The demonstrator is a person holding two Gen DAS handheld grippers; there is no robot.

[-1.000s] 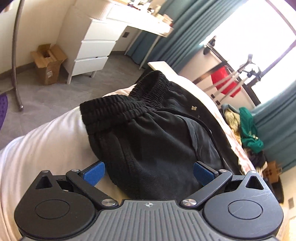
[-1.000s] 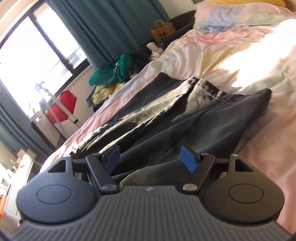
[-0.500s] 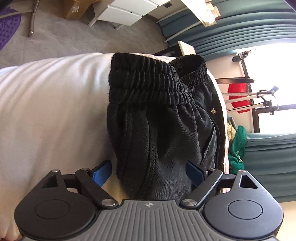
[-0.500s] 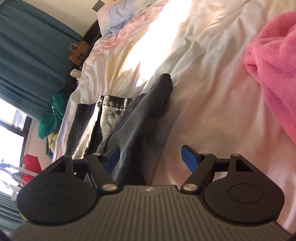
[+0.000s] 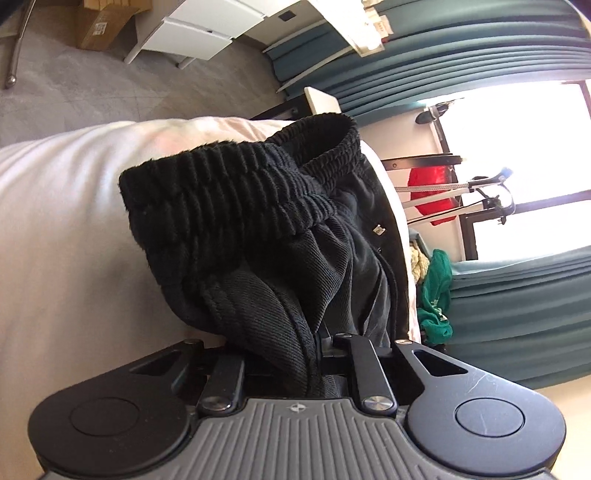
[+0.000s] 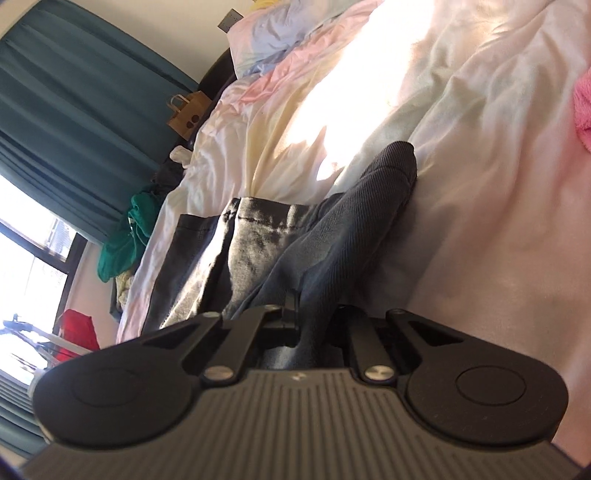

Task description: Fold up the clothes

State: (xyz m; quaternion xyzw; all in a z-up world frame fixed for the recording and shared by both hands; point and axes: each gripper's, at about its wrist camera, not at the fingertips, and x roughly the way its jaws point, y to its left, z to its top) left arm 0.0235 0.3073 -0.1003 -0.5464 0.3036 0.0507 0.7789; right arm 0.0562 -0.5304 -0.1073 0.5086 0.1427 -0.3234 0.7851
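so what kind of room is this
Most likely a lived-in bedroom: a bed with rumpled pale bedding, a white drawer unit against the wall, teal curtains at a bright window, and loose clothes piled beside the bed.

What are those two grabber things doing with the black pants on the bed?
A person is folding clothes with a hand-held gripper in each hand. The left hand-held gripper has just closed on the black pants near the stretchy waistband. The right hand-held gripper has just closed on the fabric at the leg end. The pants still lie on the bed, pinched at both ends and not yet folded.
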